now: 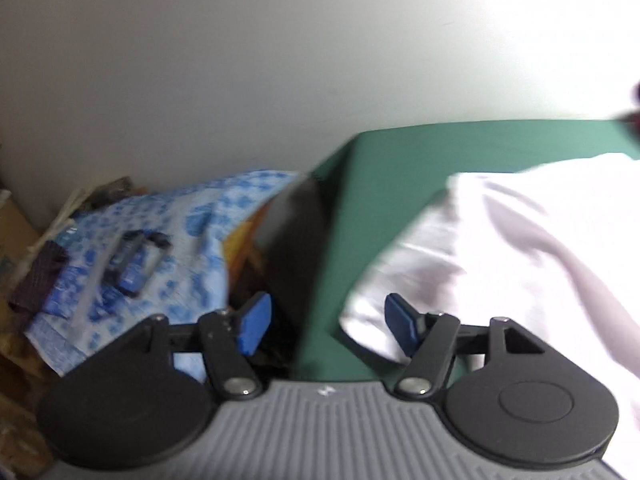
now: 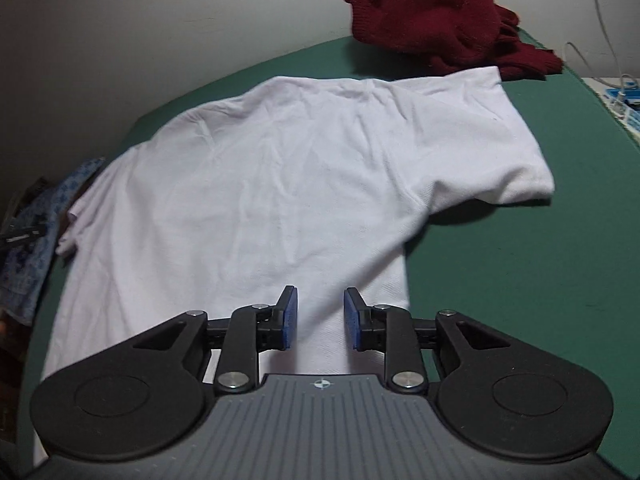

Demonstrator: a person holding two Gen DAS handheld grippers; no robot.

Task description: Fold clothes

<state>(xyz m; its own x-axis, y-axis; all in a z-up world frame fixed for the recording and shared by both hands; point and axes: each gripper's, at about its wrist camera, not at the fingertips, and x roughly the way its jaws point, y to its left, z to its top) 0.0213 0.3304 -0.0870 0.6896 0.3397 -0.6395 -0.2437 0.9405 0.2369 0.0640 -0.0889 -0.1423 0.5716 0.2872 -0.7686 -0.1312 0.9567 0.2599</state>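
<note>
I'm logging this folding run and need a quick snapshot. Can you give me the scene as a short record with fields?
surface: green table
garment being folded: white T-shirt, spread flat, wrinkled
other garment: dark red sweater, heaped at the far edge
left claw: open, at the shirt's edge, holding nothing
right claw: open, over the shirt's near part
beside table: blue patterned cloth

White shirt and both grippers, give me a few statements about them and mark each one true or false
1. The white shirt lies spread on the green table. True.
2. The right gripper is shut on the shirt. False: its jaws are open above it.
3. A red sweater lies beyond the shirt. True.
4. The left gripper holds blue patterned cloth. False: it is open and holds nothing.
</note>
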